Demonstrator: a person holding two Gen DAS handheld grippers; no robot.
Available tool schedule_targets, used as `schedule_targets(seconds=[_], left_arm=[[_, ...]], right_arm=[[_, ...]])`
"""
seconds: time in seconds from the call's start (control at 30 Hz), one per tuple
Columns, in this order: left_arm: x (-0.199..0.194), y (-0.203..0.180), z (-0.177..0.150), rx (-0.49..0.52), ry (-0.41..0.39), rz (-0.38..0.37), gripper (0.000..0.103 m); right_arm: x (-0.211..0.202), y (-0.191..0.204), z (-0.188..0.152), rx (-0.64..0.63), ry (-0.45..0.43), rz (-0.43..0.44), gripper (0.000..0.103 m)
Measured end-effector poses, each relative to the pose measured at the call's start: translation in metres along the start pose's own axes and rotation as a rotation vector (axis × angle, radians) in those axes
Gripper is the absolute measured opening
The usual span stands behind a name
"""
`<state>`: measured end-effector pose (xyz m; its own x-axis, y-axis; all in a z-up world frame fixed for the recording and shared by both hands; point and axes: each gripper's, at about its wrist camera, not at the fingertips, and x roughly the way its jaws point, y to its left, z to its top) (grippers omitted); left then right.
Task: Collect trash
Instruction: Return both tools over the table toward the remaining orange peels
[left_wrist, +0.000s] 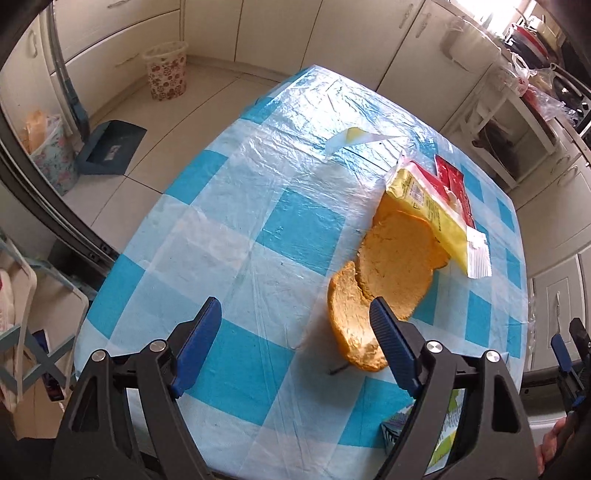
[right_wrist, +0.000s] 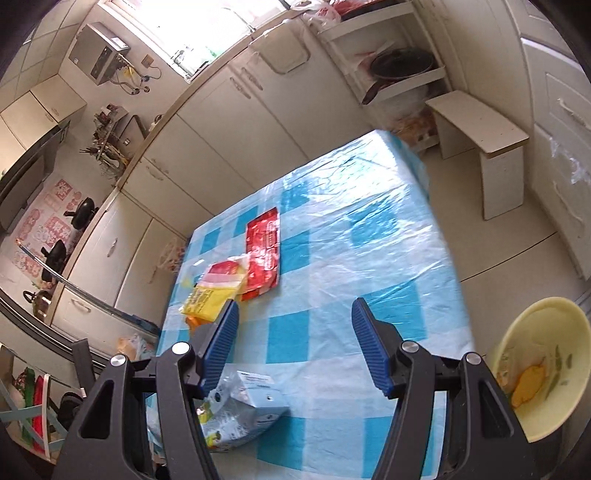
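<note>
Both grippers hang open and empty over the checked table (left_wrist: 229, 206). From the left gripper (left_wrist: 295, 332), the orange peel pieces (left_wrist: 395, 266) lie at one o'clock, just beyond its right finger, with the yellow wrapper (left_wrist: 428, 206) overlapping their far edge and the red wrapper (left_wrist: 452, 181) behind. The peel looks light, stiff-curved and brittle; its raised rim is probably the best hold. The wrappers are thin, slippery film. Only the right wrist view shows the right gripper (right_wrist: 293, 343), a crumpled pale packet (right_wrist: 247, 410) at seven o'clock, and a yellow bowl (right_wrist: 546, 332) at three o'clock holding what may be peel.

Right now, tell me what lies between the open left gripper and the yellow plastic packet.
Left wrist view: two orange peel pieces lie between left gripper and yellow packet.
</note>
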<state>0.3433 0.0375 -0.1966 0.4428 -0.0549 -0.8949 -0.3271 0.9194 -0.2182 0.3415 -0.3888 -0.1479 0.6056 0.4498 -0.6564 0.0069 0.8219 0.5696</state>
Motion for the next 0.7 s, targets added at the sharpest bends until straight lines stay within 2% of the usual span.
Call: schedule_targets(seconds=[0.27,0.7], left_arm=[[0.01,-0.004,0.006,0.016,-0.001,-0.003,0.08],[0.006,-0.015,0.007,0.067,-0.038,0.043,0.081]], right_arm=[[0.038,0.033,-0.005,-0.052,0.063,0.03,0.062],[0.062,0.035,-0.002,-0.047,0.105,0.034,0.062]])
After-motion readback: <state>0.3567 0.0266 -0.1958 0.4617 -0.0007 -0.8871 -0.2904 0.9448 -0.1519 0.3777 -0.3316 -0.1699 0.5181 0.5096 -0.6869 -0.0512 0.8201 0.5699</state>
